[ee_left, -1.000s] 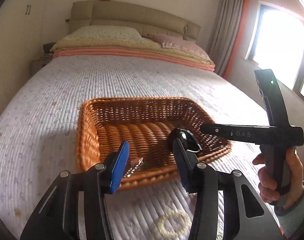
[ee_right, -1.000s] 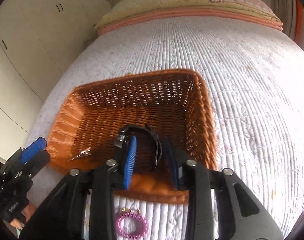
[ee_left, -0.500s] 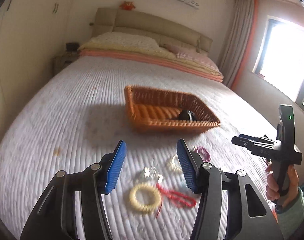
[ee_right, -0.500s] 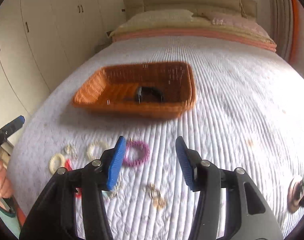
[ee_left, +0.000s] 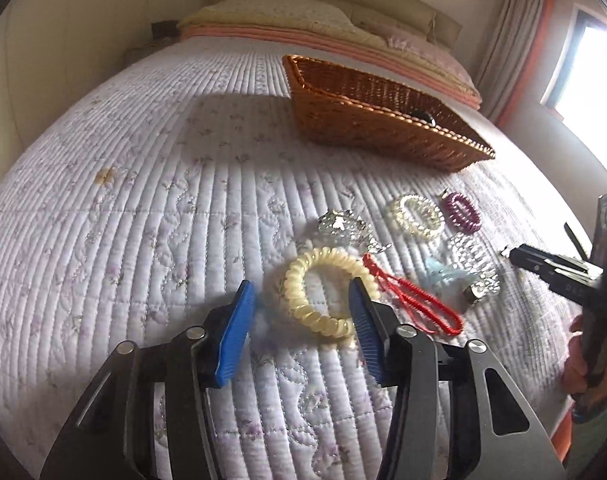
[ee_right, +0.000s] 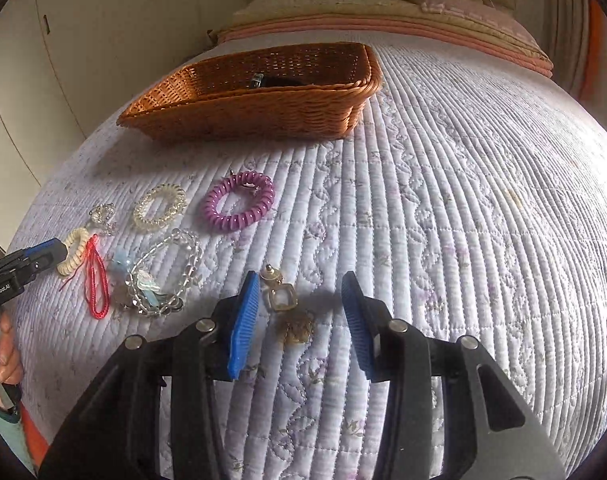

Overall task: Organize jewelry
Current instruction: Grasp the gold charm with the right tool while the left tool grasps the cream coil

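A wicker basket [ee_left: 383,120] [ee_right: 263,100] stands on the bed with a black watch [ee_right: 271,80] inside. Loose jewelry lies on the quilt in front of it. My left gripper [ee_left: 299,312] is open and low, its jaws on either side of a cream spiral bracelet [ee_left: 327,288] [ee_right: 73,250]. My right gripper [ee_right: 299,308] is open and low over gold earrings [ee_right: 281,300]. Beside these lie a red cord [ee_left: 415,300] [ee_right: 95,280], a clear bead bracelet [ee_left: 473,260] [ee_right: 163,276], a pearly ring [ee_left: 417,216] [ee_right: 159,206], a purple spiral bracelet [ee_left: 461,212] [ee_right: 239,202] and a silver piece [ee_left: 339,224].
The quilted bed [ee_right: 463,200] stretches wide to the right of the jewelry. Pillows [ee_left: 287,16] are stacked at the headboard. Cupboards [ee_right: 43,60] line the left wall. The right gripper also shows at the right of the left wrist view [ee_left: 551,268].
Both grippers have pulled back from the basket and dropped low over the loose jewelry. The watch has stayed in the basket. Both stay open.
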A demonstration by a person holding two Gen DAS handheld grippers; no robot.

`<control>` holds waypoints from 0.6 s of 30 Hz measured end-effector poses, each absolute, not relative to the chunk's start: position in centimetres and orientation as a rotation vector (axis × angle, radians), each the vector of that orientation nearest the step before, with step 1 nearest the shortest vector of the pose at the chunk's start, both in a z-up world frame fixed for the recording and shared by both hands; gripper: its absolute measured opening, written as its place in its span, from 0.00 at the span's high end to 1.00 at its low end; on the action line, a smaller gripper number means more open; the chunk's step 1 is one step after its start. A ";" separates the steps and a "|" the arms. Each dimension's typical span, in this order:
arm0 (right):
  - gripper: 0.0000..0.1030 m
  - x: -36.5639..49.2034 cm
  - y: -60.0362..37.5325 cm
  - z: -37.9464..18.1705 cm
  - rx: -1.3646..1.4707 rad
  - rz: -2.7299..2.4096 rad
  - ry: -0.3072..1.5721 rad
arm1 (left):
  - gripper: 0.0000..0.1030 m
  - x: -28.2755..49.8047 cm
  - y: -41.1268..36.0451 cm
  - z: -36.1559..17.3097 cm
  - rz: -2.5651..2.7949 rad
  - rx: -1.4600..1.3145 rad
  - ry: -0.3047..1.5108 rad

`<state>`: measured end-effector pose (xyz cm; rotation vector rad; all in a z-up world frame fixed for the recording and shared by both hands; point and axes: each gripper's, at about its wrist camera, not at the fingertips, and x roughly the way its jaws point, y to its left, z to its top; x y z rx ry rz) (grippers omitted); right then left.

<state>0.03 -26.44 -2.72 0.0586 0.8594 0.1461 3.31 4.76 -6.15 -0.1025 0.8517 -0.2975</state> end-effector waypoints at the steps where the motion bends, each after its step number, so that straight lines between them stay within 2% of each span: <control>1: 0.62 0.3 -26.4 -2.6 0.057 0.150 0.862 | 0.58 3.2 4.6 -6.2 -0.289 -0.091 0.849; 6: 0.62 0.8 -24.5 -3.4 -0.041 0.141 0.881 | 0.60 2.8 4.0 -6.2 -0.252 -0.033 0.838; 8: 0.65 0.9 -23.8 -3.4 -0.075 0.139 0.877 | 0.66 2.7 3.7 -6.2 -0.238 -0.012 0.835; 10: 0.81 0.9 -23.4 -3.4 -0.083 0.163 0.873 | 0.76 2.7 3.5 -6.3 -0.235 -0.002 0.833; 12: 0.88 0.4 -22.9 -3.4 -0.108 0.170 0.866 | 0.85 2.6 3.6 -6.3 -0.233 0.002 0.833; 13: 0.88 0.2 -22.8 -3.4 -0.117 0.165 0.861 | 0.91 2.7 3.6 -6.3 -0.233 -0.002 0.833; 18: 0.88 -1.0 -23.2 -2.9 -0.084 0.174 0.832 | 0.91 2.4 4.0 -6.0 -0.254 -0.029 0.816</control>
